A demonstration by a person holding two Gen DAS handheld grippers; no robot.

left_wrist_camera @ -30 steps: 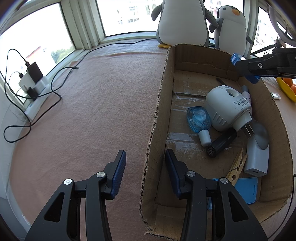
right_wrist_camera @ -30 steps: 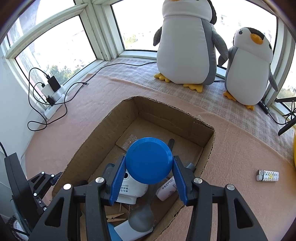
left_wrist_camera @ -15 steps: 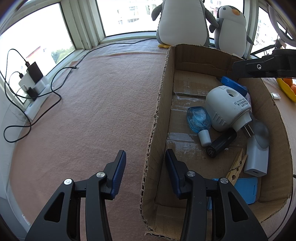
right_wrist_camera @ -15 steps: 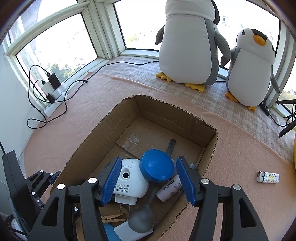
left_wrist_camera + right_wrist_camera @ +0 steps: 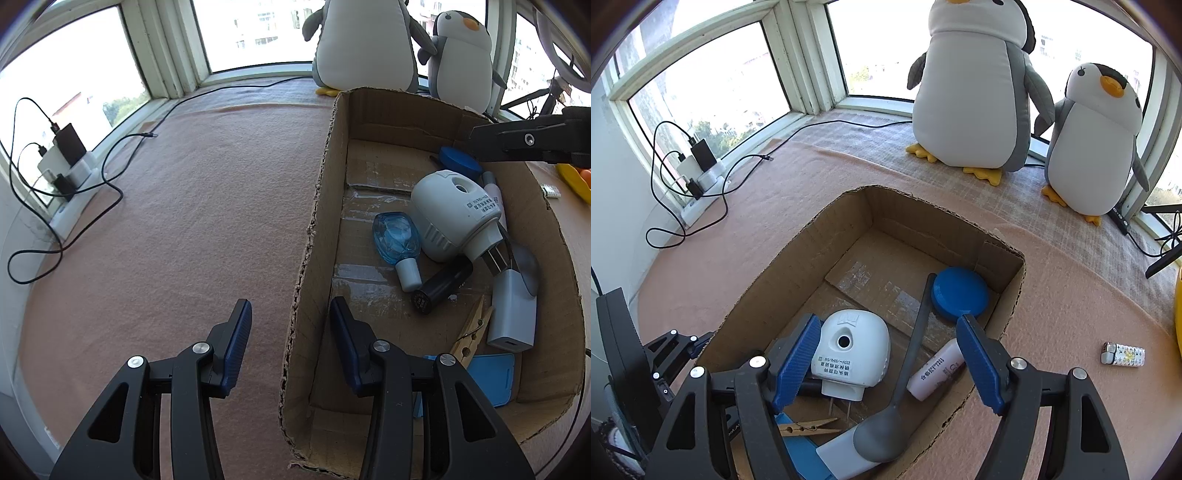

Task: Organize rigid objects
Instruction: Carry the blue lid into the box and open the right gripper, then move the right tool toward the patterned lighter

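Note:
An open cardboard box [image 5: 798,236] sits on the pink mat. A round blue lid [image 5: 960,291] lies loose on the box floor near the far right corner, seen also as the blue lid [image 5: 460,160] in the left wrist view. My right gripper [image 5: 886,319] hovers over the box with its jaws opening and nothing between them. My left gripper [image 5: 289,302] straddles the box's left wall [image 5: 321,206], with gaps showing on both sides of the cardboard. Also in the box are a white plug-in device [image 5: 853,343], a grey spoon [image 5: 912,354] and a pink tube [image 5: 938,369].
The box also holds a blue bottle [image 5: 397,236], a black tube [image 5: 441,284], a clothespin [image 5: 471,328], a white charger [image 5: 511,310] and a blue card [image 5: 491,373]. A lighter [image 5: 1123,354] lies on the mat to the right. Two plush penguins [image 5: 975,85] stand by the window; a power strip [image 5: 698,166] trails cables at left.
The right gripper's jaws spread and let go of the blue lid, which dropped to the box floor by the far corner. The left gripper has not moved.

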